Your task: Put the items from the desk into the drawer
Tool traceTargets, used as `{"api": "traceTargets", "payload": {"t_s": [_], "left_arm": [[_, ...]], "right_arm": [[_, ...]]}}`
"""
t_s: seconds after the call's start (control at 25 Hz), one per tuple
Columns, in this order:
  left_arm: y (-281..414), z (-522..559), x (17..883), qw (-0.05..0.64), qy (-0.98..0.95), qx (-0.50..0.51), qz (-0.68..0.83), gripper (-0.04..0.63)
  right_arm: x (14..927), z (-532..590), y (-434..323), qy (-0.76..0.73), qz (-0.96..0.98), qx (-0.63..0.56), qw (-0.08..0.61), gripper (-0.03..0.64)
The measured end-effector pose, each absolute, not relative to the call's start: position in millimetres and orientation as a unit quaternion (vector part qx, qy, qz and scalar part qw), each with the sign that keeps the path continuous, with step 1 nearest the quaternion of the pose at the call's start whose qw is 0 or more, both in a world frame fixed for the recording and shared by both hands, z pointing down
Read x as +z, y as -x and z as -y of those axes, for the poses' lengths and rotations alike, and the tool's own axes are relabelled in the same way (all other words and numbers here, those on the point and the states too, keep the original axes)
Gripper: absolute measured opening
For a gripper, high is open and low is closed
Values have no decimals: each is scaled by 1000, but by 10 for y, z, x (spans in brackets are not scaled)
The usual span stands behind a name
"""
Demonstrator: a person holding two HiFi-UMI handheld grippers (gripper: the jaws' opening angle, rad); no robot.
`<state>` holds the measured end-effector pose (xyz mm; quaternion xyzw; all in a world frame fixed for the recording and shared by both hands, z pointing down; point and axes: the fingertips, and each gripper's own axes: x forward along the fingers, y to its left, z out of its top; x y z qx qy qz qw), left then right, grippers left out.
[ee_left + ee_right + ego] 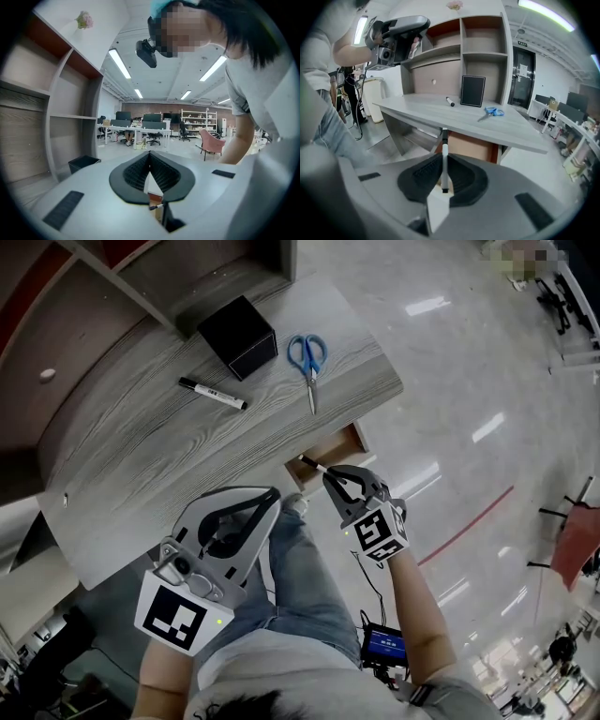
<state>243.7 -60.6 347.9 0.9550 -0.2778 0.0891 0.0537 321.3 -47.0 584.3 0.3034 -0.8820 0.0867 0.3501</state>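
Over drawer [337,447], marker [310,463] in right gripper [332,481]

No legible text in any view.
- Marker pen [213,394] on the bench [141,456]: dark print on the white barrel, too small to read.
- Sign [521,44] above the door [523,77]: unreadable.
- Blue screen [385,646] at the person's waist: characters blurred.
- Left cube [175,617] and right cube [380,532]: black-and-white square patterns only, no letters or numbers.
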Motion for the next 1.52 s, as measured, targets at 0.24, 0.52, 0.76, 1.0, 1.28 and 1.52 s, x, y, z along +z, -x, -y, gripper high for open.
{"api": "traceTargets", "payload": {"t_s": [0.24, 0.52, 0.76, 1.0, 1.28, 1.52], "left_arm": [[-2393, 615, 3480, 55, -954, 90, 280, 8], [-2370, 613, 3456, 53, -955, 90, 279, 8], [-2348, 579, 3362, 43, -959, 83, 269, 9], [-2310, 499, 3152, 30, -965, 71, 249, 9], [-2227, 346, 2945, 4, -975, 64, 212, 8], [-2102, 224, 2793, -1, -981, 55, 185, 8]], "right_arm": [[5872, 514, -3234, -315, 875, 84, 357, 48], [5761, 572, -3191, -323, 878, 82, 343, 48], [5456, 622, -3114, -345, 884, 87, 304, 32], [4938, 659, -3026, -388, 887, 100, 231, 9], [4255, 625, -2863, -437, 881, 109, 144, 9], [3682, 487, -2652, -466, 875, 84, 100, 9]]}}
